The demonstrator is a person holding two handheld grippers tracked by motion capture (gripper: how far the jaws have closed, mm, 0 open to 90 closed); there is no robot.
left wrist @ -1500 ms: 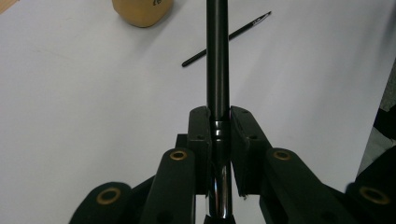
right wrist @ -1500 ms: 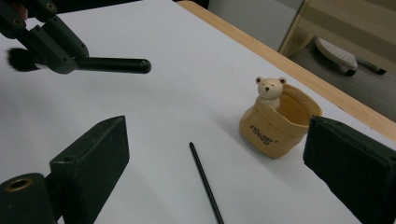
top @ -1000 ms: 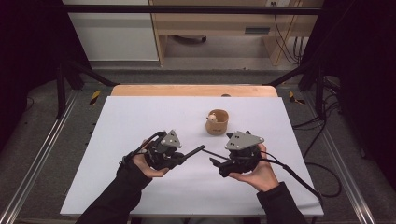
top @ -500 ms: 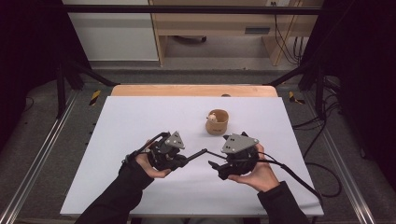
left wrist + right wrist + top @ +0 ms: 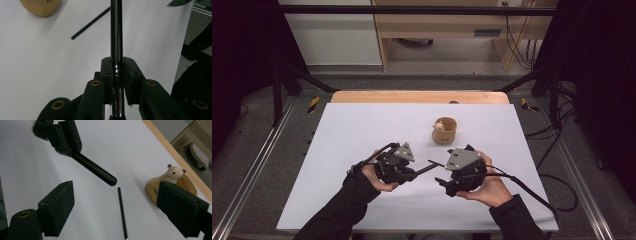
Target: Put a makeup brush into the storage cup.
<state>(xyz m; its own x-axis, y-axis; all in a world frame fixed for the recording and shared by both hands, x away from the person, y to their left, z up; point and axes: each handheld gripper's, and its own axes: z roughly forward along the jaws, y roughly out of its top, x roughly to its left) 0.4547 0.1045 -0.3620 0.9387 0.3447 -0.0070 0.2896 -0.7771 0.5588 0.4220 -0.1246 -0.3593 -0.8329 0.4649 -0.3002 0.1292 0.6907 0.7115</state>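
Both pairs of tongs hover over the near half of the white worktop [image 5: 362, 125], each held in a hand coming in from the near edge. The left tongs [image 5: 414, 173] are clenched on a black pen barrel [image 5: 116, 32]; in the left gripper view the jaws press on it from both sides at a metal ring, and the barrel runs straight ahead of them. In the high view the barrel points toward the right tongs [image 5: 441, 181], stopping just short of them.

The right tongs are released. In the right gripper view their two black jaws stand wide apart with nothing between them but the worktop. That view also shows the left tongs [image 5: 65, 137] farther off, with the pen barrel [image 5: 95, 168] ending in a rounded tip above the surface.

A thin black refill rod [image 5: 122, 212] lies flat on the worktop near the middle, just beyond the barrel's tip and apart from it; it also shows as a slim line in the left gripper view [image 5: 90, 23].

A small tan holder with a bear figure [image 5: 444, 130] stands right of centre, toward the far edge, well apart from both tongs. The bear's pale head [image 5: 176, 173] rises at its rim.
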